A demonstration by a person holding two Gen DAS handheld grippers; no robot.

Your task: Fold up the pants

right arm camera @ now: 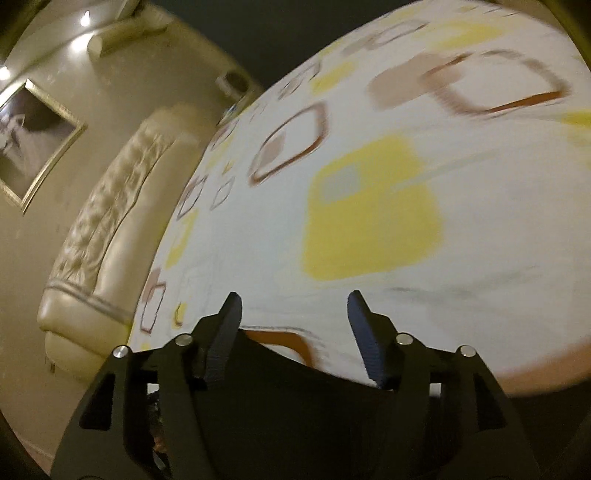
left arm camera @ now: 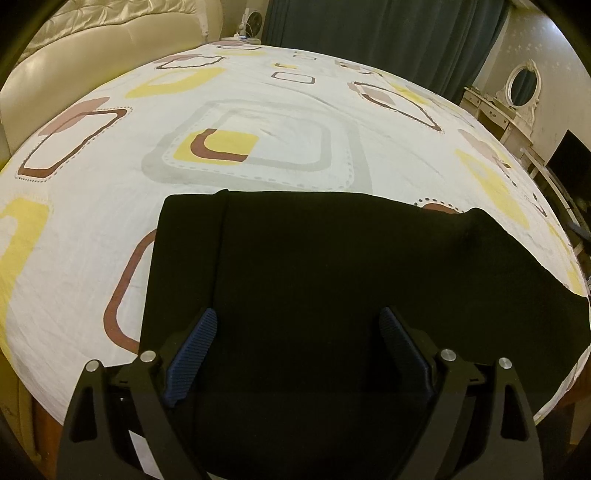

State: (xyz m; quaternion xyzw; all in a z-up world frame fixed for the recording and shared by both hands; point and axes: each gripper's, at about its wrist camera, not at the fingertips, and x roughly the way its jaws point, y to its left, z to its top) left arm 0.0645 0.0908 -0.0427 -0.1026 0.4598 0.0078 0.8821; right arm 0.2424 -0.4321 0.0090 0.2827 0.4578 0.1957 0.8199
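Observation:
Black pants (left arm camera: 332, 266) lie flat on the patterned bedsheet (left arm camera: 258, 110), with a straight far edge and a seam running down the left side. My left gripper (left arm camera: 297, 317) hovers open above the pants, its blue pads (left arm camera: 192, 347) wide apart and holding nothing. In the tilted, blurred right wrist view, my right gripper (right arm camera: 293, 306) is open over the sheet (right arm camera: 369, 206). A dark edge of the pants (right arm camera: 295, 387) shows low between its fingers, below the tips.
A cream tufted headboard (left arm camera: 74, 48) stands at the far left, also in the right wrist view (right arm camera: 110, 229). Dark curtains (left arm camera: 369, 26) hang behind the bed. A white dresser with an oval mirror (left arm camera: 521, 85) and a dark screen (left arm camera: 569, 158) are on the right.

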